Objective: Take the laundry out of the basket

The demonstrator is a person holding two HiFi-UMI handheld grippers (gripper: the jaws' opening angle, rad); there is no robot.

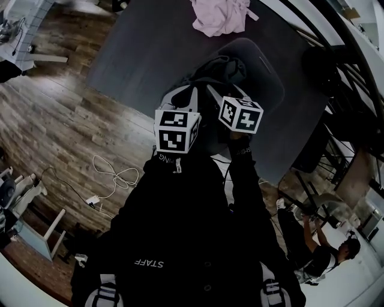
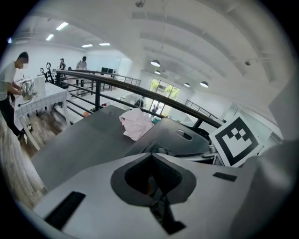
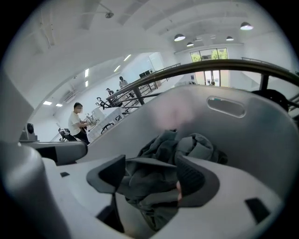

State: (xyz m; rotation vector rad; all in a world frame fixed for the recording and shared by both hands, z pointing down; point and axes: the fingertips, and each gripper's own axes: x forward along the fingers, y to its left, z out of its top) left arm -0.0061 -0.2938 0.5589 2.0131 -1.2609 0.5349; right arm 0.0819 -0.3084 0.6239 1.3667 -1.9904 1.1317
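A dark grey basket stands on the grey table, with dark grey-green laundry heaped inside. A pink garment lies on the table beyond the basket. Both grippers hover over the basket's near side. My right gripper is open, its pads apart, and a fold of the dark laundry lies loosely between them, in front of the basket wall. My left gripper has its jaws together, with nothing clearly between them. Past it I see the basket, the laundry and the pink garment.
A white cable lies coiled on the wooden floor to the left. A white seat stands at lower left. One person crouches by dark frames at lower right. A black railing runs behind the table, and another person stands at a far table.
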